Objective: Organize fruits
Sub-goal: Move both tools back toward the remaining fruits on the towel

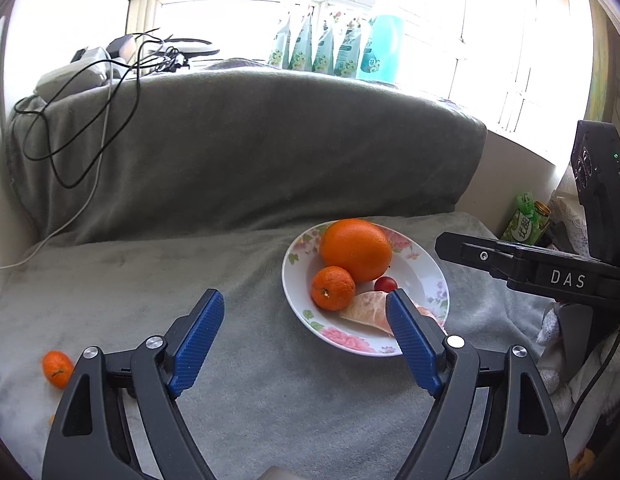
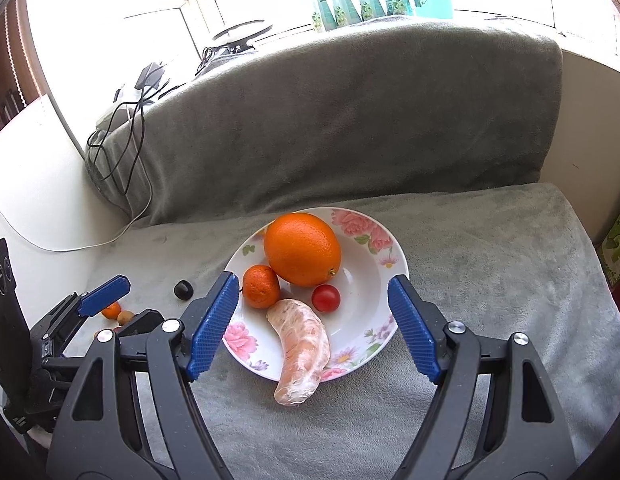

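A flowered white plate (image 2: 398, 248) on the grey blanket holds a big orange (image 2: 302, 249), a mandarin (image 2: 261, 286), a cherry tomato (image 2: 326, 298) and a peeled pomelo segment (image 2: 299, 352) that hangs over the near rim. My right gripper (image 2: 314, 280) is open above the plate's near side, holding nothing. My left gripper (image 1: 305, 296) is open and empty just left of the plate (image 1: 293, 284), beside the mandarin (image 1: 333, 288) and orange (image 1: 356, 250). A small mandarin (image 1: 57, 368) lies loose on the blanket at far left.
A grey-covered backrest (image 1: 249, 140) rises behind the plate, with cables (image 1: 69, 140) draped over its left end. Bottles (image 1: 334, 48) line the windowsill. A small black object (image 2: 183, 290) and a small brownish fruit (image 2: 125, 316) lie left of the plate. Green packets (image 1: 526, 220) stand at right.
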`<move>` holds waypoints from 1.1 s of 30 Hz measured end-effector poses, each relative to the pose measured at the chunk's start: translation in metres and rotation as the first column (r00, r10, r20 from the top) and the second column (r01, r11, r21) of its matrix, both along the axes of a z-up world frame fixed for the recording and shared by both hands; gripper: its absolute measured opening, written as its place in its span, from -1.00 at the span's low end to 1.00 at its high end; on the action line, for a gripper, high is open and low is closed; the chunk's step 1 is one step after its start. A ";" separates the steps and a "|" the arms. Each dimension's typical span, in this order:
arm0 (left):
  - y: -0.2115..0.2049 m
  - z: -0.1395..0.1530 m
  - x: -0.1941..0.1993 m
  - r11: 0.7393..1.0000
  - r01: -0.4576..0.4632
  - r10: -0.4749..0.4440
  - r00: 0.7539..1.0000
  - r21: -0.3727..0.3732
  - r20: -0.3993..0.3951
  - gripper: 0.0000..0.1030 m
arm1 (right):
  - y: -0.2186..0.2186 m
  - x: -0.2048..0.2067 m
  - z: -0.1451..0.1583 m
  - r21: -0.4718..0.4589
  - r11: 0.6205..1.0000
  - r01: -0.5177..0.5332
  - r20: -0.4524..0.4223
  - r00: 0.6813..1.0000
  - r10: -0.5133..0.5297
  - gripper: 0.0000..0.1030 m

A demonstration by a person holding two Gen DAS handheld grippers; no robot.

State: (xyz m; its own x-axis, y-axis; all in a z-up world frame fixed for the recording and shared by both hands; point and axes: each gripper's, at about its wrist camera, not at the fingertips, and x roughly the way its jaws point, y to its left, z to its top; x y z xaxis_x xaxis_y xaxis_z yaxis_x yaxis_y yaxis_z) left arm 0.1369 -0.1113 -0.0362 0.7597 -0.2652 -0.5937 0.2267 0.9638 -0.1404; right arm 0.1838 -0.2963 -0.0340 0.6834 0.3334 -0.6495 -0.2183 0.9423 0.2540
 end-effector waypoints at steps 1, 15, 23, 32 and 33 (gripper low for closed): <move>0.002 0.001 -0.002 1.000 -0.003 0.003 1.000 0.000 0.004 0.61 | 0.002 -0.001 0.001 -0.002 1.000 -0.004 0.002 1.000 0.004 0.54; 0.051 0.009 -0.033 0.996 -0.089 0.089 0.995 -0.012 0.042 0.61 | 0.045 -0.011 0.006 -0.048 0.994 -0.099 0.036 0.994 0.101 0.54; 0.100 0.004 -0.058 0.982 -0.187 0.186 0.981 0.001 0.050 0.61 | 0.076 -0.018 0.006 -0.095 0.979 -0.183 0.051 0.981 0.188 0.54; 0.151 -0.011 -0.090 0.959 -0.283 0.283 0.959 0.020 0.026 0.61 | 0.110 -0.013 -0.002 -0.084 0.957 -0.277 0.015 0.960 0.280 0.54; 0.156 -0.014 -0.093 0.956 -0.292 0.292 0.956 0.018 0.019 0.61 | 0.114 -0.014 -0.003 -0.085 0.954 -0.286 0.013 0.957 0.288 0.54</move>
State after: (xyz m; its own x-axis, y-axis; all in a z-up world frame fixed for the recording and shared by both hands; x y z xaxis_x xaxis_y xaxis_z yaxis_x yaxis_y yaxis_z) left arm 0.0444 0.0442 -0.0503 0.8114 -0.0187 -0.5842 -0.0627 0.9909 -0.1188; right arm 0.1703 -0.1819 -0.0368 0.5828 0.4647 -0.6666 -0.4880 0.8561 0.1701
